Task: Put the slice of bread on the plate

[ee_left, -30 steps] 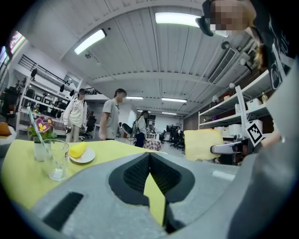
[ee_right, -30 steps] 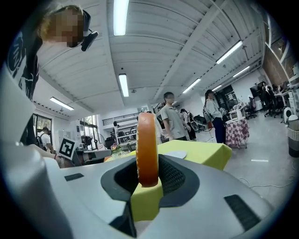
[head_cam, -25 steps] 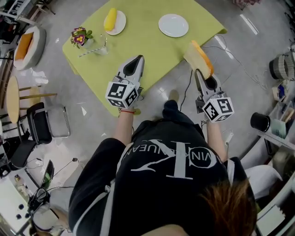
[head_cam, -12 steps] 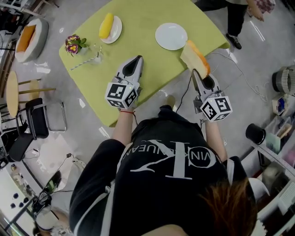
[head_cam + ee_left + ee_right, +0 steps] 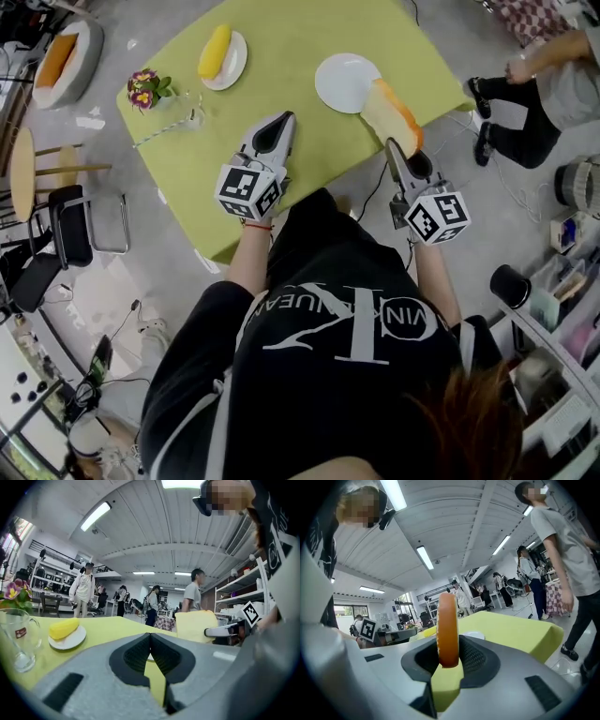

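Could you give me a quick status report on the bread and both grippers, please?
Right gripper shut on slice of bread, held on edge near the plate. Left gripper shut, empty. Plate bare, nothing in the way.

I note bread slice (image 5: 392, 112), upper right of head view: matt spongy crumb, smooth crust. Plate (image 5: 337, 82), upper centre: glossy glaze. Table top (image 5: 281, 66): matt. Right gripper (image 5: 394, 146): matt grey plastic, ribbed dark pads (image 5: 474, 660).
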Tool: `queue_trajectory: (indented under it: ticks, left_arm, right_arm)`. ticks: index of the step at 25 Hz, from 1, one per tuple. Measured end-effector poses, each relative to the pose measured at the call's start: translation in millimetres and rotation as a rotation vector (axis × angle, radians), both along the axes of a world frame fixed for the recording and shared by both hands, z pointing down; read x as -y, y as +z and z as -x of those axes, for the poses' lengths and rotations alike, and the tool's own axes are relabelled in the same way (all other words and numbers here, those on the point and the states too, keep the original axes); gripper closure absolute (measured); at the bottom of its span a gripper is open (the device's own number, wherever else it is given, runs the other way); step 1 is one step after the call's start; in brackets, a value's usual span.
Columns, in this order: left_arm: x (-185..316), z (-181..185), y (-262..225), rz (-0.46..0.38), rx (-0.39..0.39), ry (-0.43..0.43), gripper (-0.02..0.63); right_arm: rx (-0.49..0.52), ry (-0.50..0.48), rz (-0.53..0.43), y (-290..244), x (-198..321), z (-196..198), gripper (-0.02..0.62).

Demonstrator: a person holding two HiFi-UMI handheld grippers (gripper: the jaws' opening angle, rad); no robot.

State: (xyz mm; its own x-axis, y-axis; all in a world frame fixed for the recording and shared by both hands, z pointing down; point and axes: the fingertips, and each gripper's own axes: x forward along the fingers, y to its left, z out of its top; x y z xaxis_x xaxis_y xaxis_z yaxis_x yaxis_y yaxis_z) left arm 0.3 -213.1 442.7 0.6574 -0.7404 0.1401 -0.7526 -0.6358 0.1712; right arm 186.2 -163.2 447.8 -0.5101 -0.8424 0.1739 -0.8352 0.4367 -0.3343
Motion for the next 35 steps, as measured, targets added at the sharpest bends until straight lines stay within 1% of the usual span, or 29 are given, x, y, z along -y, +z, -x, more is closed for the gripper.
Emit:
queue_trajectory:
  ticks: [6,9,13,16,20,22,25,27,30,32,35]
  left_arm:
    - [19,6,7,0.032,0.013,-0.018,0.600]
    - [37,9,10,0.044,0.007,-0.024,0.599]
    - [56,8,13,0.047,0.000,-0.017,0.600]
    - [56,5,18,0.067,0.003,-0.014,0.599]
    - [59,4,18,0.080,0.005,-0.010,0.600]
    - [67,7,19,0.084,0.004,-0.010,0.600]
    - [75,13,22,0.097,-0.009,-0.018,0.599]
    - [77,13,22,0.098,-0.016,-0.016,0.600]
    - [78,12,23,0.098,-0.016,-0.008,0.600]
    - [81,13,22,0.097,-0.018,-0.009,0.600]
    - [86,16,21,0.091,-0.020,-0.011,0.600]
  right_arm:
    - [0.019,-0.034,0.052,6,24,10,0.495]
    - [0.052,-0.046,0.085,9,42,17,0.495]
    - [0.149,-0.054,0.140,13,66,23,0.495]
    - [0.240,-0.076,0.203,15,71,31,0.495]
    - [0.326,-0.121,0.277,16,80,49,0.494]
    - [0.372,-0.127,0.315,19,91,58,0.494]
    - [0.448,-0.099,0.405,29,105,66,0.494]
    - [0.515,-0.081,0.463,33,112,70,0.494]
    - [0.614,-0.097,0.482,28,123,77,0.494]
    - [0.635,-0.097,0.486,30,131,77,0.494]
    - [0.630,0.026,0.611,53,129,64,0.502]
